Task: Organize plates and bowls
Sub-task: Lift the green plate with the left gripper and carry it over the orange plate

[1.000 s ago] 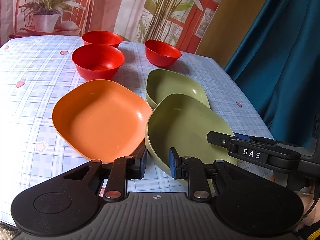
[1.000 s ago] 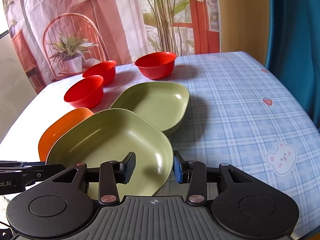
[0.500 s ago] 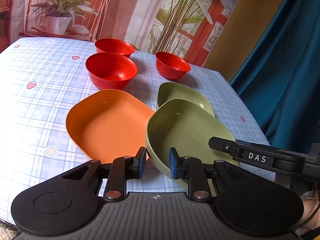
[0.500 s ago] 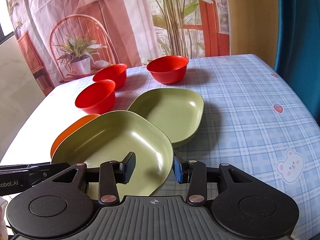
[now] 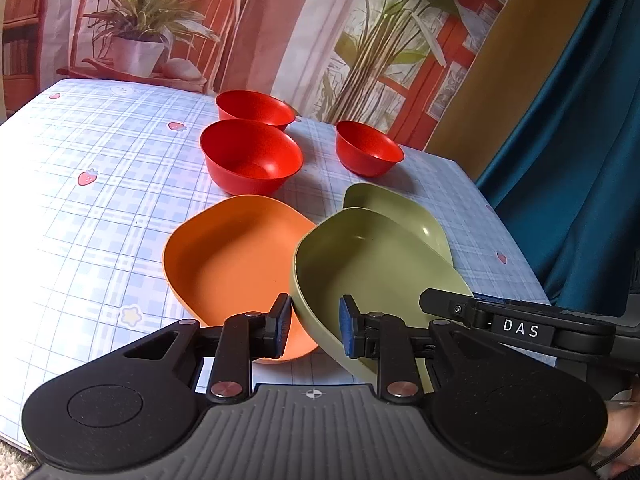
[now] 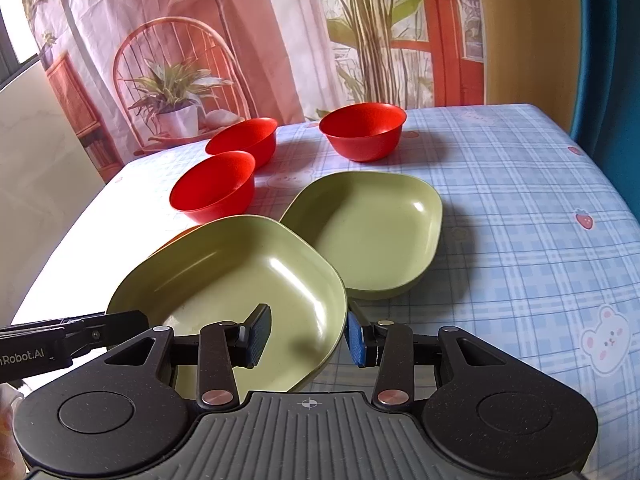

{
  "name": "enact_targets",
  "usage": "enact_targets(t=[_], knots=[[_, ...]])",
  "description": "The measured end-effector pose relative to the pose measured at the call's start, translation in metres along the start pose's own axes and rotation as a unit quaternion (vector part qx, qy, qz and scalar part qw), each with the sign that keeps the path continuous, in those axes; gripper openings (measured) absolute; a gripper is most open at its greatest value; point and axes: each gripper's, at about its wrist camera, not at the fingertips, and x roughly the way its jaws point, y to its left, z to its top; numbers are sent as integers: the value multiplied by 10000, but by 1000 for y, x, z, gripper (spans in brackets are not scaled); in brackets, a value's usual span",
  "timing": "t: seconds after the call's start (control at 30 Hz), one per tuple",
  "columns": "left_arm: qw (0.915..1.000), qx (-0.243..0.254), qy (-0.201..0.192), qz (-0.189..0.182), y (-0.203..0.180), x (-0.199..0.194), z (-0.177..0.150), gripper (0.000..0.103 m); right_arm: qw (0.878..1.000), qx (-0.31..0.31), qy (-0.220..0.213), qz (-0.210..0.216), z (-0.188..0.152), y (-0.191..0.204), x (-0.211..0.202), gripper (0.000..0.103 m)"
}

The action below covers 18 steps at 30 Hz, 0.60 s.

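Moved: near green plate (image 6: 240,280) now raised and tilted, its far edge over the far green plate (image 6: 372,232).
Left tongs (image 5: 312,326): narrowly parted, clamping the near plate's rim.
Right tongs (image 6: 306,336): clamping the same plate's opposite rim.
Orange plate (image 5: 236,264): empty, on table (image 6: 520,208).
Red bowls (image 6: 364,130): three, empty, unmoved.

We see a table (image 6: 520,184) with a blue checked cloth. On it sit three red bowls (image 6: 364,130), one green plate (image 6: 372,236) and one orange plate (image 5: 236,260).
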Motion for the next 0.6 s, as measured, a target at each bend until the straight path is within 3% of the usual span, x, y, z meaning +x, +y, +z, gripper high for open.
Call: enact_targets(t=[0.6], knots=[[9996, -157, 5, 214, 8, 9, 1, 28, 9998, -119, 83, 108, 8, 12, 17, 38]])
